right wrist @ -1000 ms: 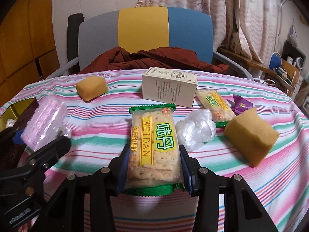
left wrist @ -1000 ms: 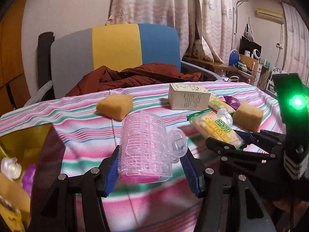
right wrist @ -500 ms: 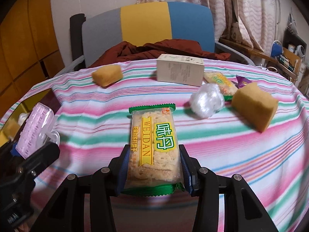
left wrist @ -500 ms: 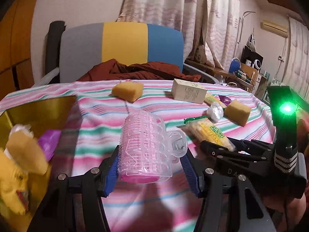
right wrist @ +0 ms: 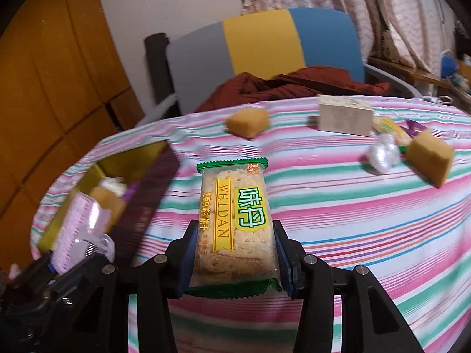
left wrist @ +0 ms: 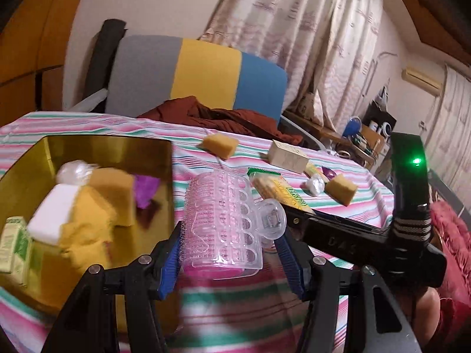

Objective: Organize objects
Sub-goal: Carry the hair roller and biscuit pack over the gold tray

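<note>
- In our left tool (left wrist: 231, 261) we hold a pink hair roller with its clear clip (left wrist: 226, 220), the blue pads pressing on both of its sides; it hangs above the striped tabletop (left wrist: 338, 209), just beside the gold tray's right edge.
- The gold tray (left wrist: 97, 147) sits at nine o'clock of the roller and already carries yellow sponges (left wrist: 109, 194), a white block (left wrist: 54, 211), a purple wrapper (left wrist: 145, 189) and a green-and-white packet (left wrist: 11, 244).
- In our right tool (right wrist: 234, 260) we grip a cracker packet (right wrist: 235, 223) by its lower half, its green top edge pointing to twelve o'clock, lifted clear of the cloth.
- On the tabletop beyond the packet lie a yellow sponge (right wrist: 248, 122) at twelve o'clock, a cream box (right wrist: 344, 116) at one o'clock, and a crumpled clear wrap (right wrist: 382, 153) touching another sponge (right wrist: 429, 157) at two o'clock.
- A second cracker packet (right wrist: 391, 129) and a purple wrapper (right wrist: 413, 126) lie just behind that sponge.
</note>
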### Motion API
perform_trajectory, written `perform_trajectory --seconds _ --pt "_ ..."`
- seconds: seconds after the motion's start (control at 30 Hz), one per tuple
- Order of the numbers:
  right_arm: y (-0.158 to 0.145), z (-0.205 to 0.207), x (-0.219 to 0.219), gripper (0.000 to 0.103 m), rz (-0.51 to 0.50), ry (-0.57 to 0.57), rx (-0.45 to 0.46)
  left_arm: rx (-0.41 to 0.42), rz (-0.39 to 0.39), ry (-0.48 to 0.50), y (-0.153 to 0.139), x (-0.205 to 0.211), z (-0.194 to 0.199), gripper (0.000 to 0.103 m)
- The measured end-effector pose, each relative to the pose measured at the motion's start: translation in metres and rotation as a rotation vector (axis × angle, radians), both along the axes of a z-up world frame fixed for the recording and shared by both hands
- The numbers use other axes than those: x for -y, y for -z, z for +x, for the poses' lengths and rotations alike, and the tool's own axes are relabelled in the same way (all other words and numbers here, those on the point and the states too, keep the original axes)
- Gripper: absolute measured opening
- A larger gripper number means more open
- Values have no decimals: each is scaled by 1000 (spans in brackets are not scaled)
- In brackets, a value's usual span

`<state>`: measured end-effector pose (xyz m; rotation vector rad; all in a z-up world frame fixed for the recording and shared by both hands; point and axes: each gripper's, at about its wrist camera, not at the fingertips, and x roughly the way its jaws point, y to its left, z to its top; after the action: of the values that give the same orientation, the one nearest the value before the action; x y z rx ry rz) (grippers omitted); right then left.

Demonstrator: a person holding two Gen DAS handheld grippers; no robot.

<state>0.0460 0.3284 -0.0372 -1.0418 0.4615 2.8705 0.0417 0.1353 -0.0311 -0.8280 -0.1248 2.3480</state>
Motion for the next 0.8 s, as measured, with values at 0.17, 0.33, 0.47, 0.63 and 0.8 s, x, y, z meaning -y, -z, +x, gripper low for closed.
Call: perform_trajectory --seconds 0.17,0.33,0.47,0.63,0.8 --pt "-16 -2 34 48 -65 -74 -15 3 1 -61 -7 33 -5 60" --pt "-27 -10 74 48 -115 -165 -2 10 -31 -137 -10 71 -18 60" --pt "-30 -18 104 48 -133 -201 20 54 -65 -197 -4 97 -32 60" --pt "-24 -29 124 48 -142 -196 58 128 -103 -230 12 107 -43 60" --pt "-19 -35 130 55 -141 -189 69 151 -136 -203 24 105 -47 60"
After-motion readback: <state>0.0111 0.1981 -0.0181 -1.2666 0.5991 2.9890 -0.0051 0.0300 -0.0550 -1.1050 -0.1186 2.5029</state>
